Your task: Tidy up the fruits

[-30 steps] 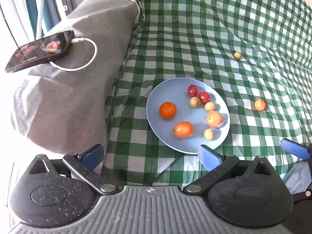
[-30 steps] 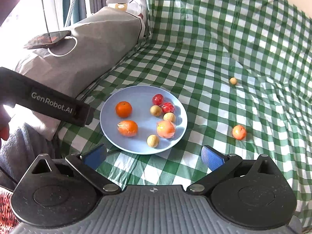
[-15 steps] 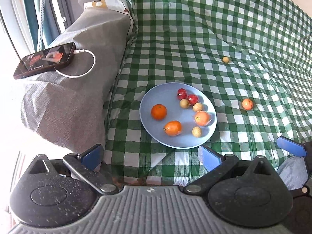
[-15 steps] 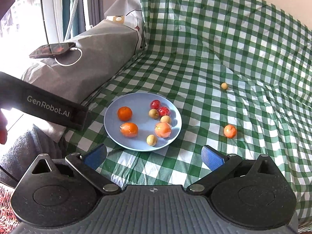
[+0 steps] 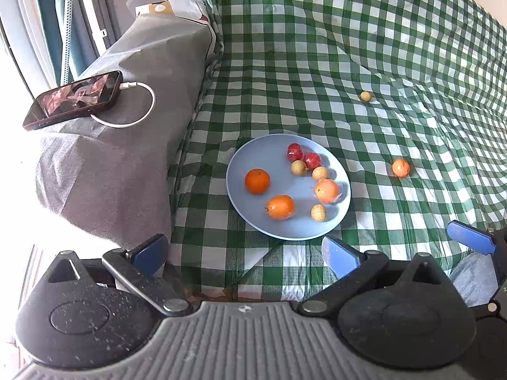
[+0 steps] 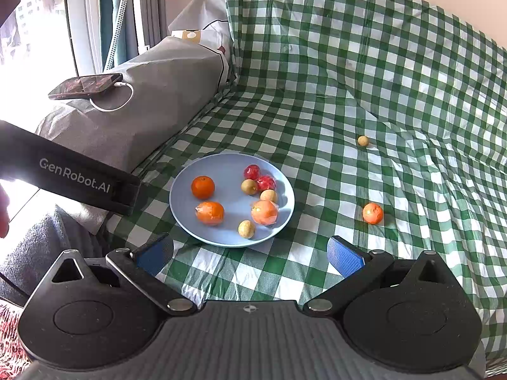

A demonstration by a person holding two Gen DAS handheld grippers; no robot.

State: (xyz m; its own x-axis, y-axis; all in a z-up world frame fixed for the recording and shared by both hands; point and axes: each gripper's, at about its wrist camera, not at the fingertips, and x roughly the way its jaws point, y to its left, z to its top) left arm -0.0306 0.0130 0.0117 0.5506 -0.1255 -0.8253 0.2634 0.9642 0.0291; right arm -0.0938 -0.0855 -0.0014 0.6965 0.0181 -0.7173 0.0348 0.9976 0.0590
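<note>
A pale blue plate (image 5: 253, 171) (image 6: 187, 209) lies on a green-and-white checked cloth (image 5: 317, 63) (image 6: 317, 79) spread over a bed or sofa; which one cannot be told. On the plate sit three orange fruits: a bare one (image 5: 257, 181) (image 6: 202, 186) on the left, a second (image 5: 280, 207) (image 6: 209, 212) nearer the camera, and a third (image 5: 327, 191) (image 6: 265, 212) on the right that looks wrapped in clear film. Two small red fruits (image 5: 303, 156) (image 6: 258, 177) touch each other at the far side of the plate, and three small tan round fruits (image 5: 318, 212) (image 6: 246, 229) are scattered among the rest. Off the plate, a loose orange fruit (image 5: 401, 167) (image 6: 373, 213) rests on the cloth to the right, well apart from the rim, and a loose tan fruit (image 5: 365, 96) (image 6: 363, 140) lies farther away. The left hand-held gripper (image 5: 244, 253) hangs just short of the plate's near edge, its blue pads spread wide with nothing between them. The right hand-held gripper (image 6: 250, 255) is likewise wide open and empty; the plate lies ahead between its fingers, and the loose orange fruit is ahead and a little right of its right pad. To the left, a grey cushion (image 5: 126, 133) (image 6: 158, 95) carries a phone (image 5: 74, 99) (image 6: 85, 86) with a white cable (image 5: 139, 120) (image 6: 111, 107) plugged in.
</note>
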